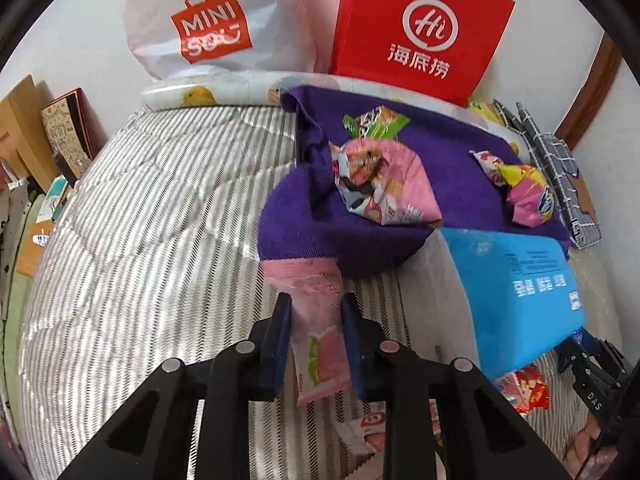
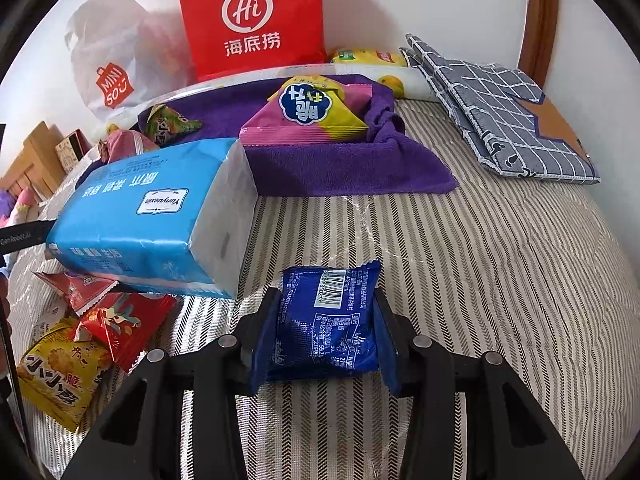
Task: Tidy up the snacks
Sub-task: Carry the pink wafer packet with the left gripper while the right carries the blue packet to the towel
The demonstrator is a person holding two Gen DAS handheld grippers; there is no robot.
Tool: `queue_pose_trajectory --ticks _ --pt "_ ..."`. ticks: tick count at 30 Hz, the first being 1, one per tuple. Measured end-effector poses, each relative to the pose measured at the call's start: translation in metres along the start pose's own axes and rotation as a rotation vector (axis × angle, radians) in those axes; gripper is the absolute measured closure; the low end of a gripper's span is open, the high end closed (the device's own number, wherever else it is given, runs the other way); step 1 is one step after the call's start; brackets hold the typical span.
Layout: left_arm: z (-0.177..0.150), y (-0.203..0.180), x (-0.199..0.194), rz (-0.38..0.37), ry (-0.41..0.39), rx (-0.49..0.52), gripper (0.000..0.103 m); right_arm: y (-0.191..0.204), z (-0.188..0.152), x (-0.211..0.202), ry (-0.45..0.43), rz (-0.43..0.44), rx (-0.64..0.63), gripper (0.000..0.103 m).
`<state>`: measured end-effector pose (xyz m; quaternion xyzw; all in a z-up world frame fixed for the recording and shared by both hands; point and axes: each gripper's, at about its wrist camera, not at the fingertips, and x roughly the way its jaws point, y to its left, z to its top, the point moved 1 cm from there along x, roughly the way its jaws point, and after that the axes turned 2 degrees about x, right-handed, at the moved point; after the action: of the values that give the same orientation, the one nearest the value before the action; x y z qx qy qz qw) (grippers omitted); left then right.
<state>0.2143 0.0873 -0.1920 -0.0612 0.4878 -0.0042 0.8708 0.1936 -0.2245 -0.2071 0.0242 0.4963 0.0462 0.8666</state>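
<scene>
My left gripper (image 1: 314,300) is shut on a long pink snack packet (image 1: 318,332), held above the striped bedcover just in front of the purple towel (image 1: 452,184). On the towel lie a pink snack bag (image 1: 384,184), a green-edged packet (image 1: 376,122) and a yellow-pink bag (image 1: 528,196). My right gripper (image 2: 326,300) is shut on a blue snack packet (image 2: 328,320), barcode up, above the bedcover. In the right wrist view the towel (image 2: 340,164) holds a yellow-purple chip bag (image 2: 312,116) and a green packet (image 2: 168,122).
A blue tissue pack (image 2: 148,216) lies between the grippers, also in the left wrist view (image 1: 516,292). Loose red and yellow snack bags (image 2: 80,340) lie at the left. A red paper bag (image 2: 252,20), a white Miniso bag (image 1: 208,24) and a checked cloth (image 2: 504,120) stand along the wall.
</scene>
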Motion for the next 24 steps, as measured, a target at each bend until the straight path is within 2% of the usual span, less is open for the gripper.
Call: queue_pose_trajectory --ticks 10,24 --pt "-0.014 0.005 -0.026 -0.054 -0.04 0.009 0.082 -0.006 -0.007 -0.022 -0.019 0.016 0.046 0.06" --pt "-0.033 0.013 -0.069 -0.114 -0.118 -0.018 0.082 0.025 -0.008 -0.069 -0.093 0.028 -0.004 0.06"
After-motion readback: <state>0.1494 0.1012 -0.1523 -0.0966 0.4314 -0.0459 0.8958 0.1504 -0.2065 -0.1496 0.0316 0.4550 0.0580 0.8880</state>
